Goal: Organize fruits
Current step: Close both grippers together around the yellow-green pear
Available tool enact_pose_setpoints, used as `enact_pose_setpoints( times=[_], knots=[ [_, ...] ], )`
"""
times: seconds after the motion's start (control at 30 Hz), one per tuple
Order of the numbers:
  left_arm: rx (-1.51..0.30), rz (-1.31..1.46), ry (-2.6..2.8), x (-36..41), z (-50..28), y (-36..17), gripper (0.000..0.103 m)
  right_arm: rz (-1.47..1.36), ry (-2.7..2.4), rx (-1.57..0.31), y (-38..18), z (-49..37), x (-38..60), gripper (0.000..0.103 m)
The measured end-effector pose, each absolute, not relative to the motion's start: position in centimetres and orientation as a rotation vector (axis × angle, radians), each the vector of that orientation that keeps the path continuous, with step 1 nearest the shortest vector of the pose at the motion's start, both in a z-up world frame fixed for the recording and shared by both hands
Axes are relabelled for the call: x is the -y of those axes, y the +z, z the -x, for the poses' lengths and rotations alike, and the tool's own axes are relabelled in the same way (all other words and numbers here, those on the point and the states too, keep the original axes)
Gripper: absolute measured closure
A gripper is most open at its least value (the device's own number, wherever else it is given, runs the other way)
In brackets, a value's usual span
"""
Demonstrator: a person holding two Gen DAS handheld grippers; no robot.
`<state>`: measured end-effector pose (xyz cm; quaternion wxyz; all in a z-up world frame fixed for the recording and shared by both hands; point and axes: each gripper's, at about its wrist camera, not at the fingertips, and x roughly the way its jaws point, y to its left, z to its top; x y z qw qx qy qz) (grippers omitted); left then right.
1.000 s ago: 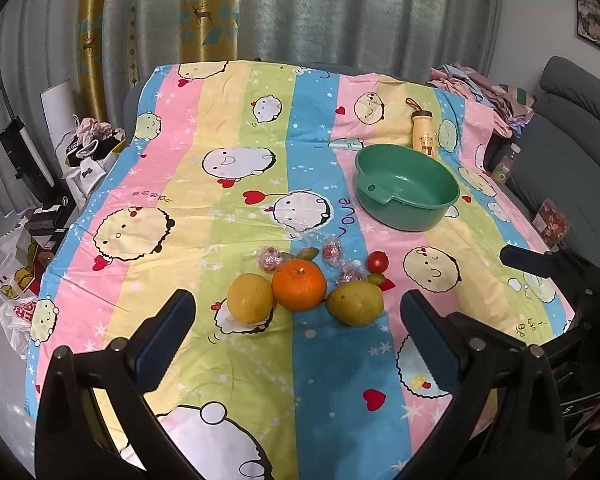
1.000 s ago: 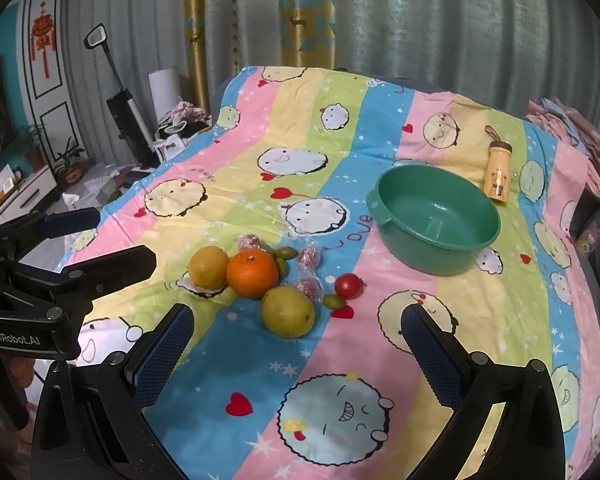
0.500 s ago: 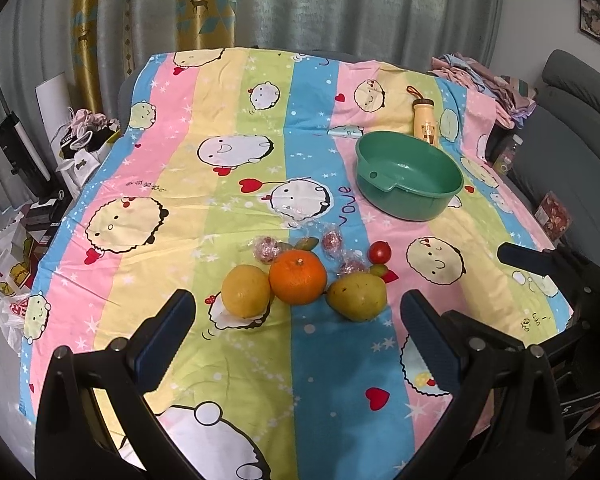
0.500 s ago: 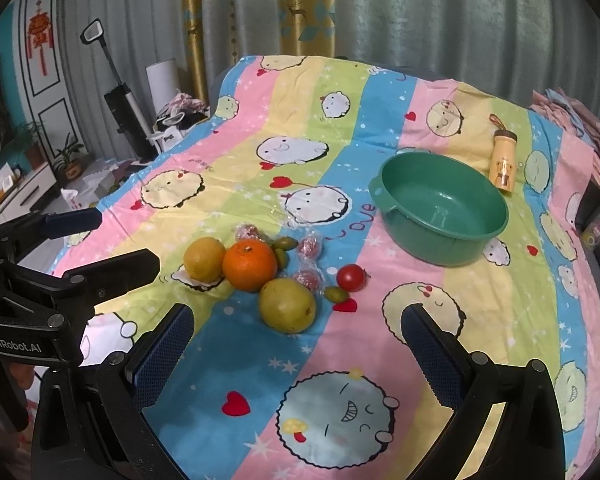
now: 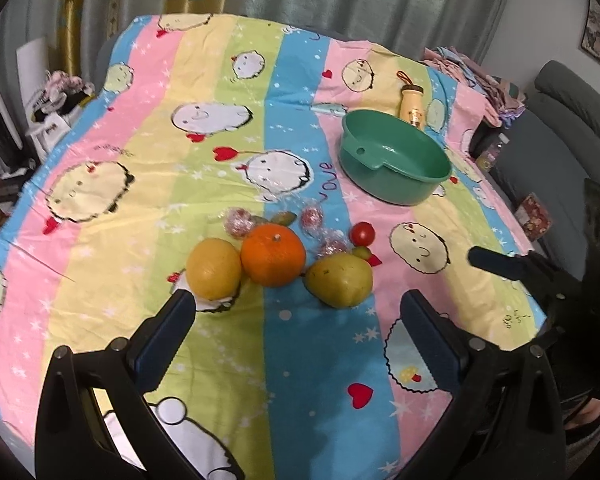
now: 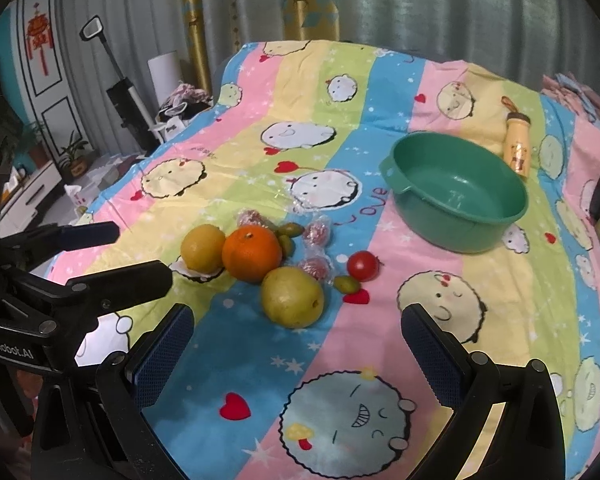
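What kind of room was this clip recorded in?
Most likely a home living room: a grey sofa beside the table, floor-length curtains behind it, and an upright vacuum by the wall. The table wears a cartoon-print cloth.

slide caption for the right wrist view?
Open right hand-held gripper above a pear, orange and tomato on a striped cartoon cloth, empty green basin beyond.

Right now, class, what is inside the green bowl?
Nothing: the green bowl shows a bare inner floor from the right wrist view. Its near inner wall is hidden by the rim.
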<state>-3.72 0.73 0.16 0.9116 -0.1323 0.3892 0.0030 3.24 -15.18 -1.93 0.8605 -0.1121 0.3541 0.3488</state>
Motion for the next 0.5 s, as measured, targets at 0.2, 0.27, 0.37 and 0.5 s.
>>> enact_pose_setpoints(
  times=[0.2,0.27,0.37,0.5],
  knots=[
    [-0.819,0.342,-0.06,-2.0,4.1,-2.1,0.001,0.214,0.789,-0.766,-3.6,-3.8,14.9,0.0],
    [-0.819,0.356,-0.068,-2.4,4.2,-2.7,0.001,0.211,0.811,-0.775,-4.4,-3.9,14.7,0.0],
    [-0.82,0.384,-0.08,-3.0,4.1,-3.7,0.002,0.204,0.846,-0.785,-5.3,-3.9,14.3,0.0],
    [-0.831,0.46,-0.116,-3.8,3.8,-4.8,0.005,0.201,0.865,-0.799,-6.6,-4.4,13.7,0.0]
  ],
)
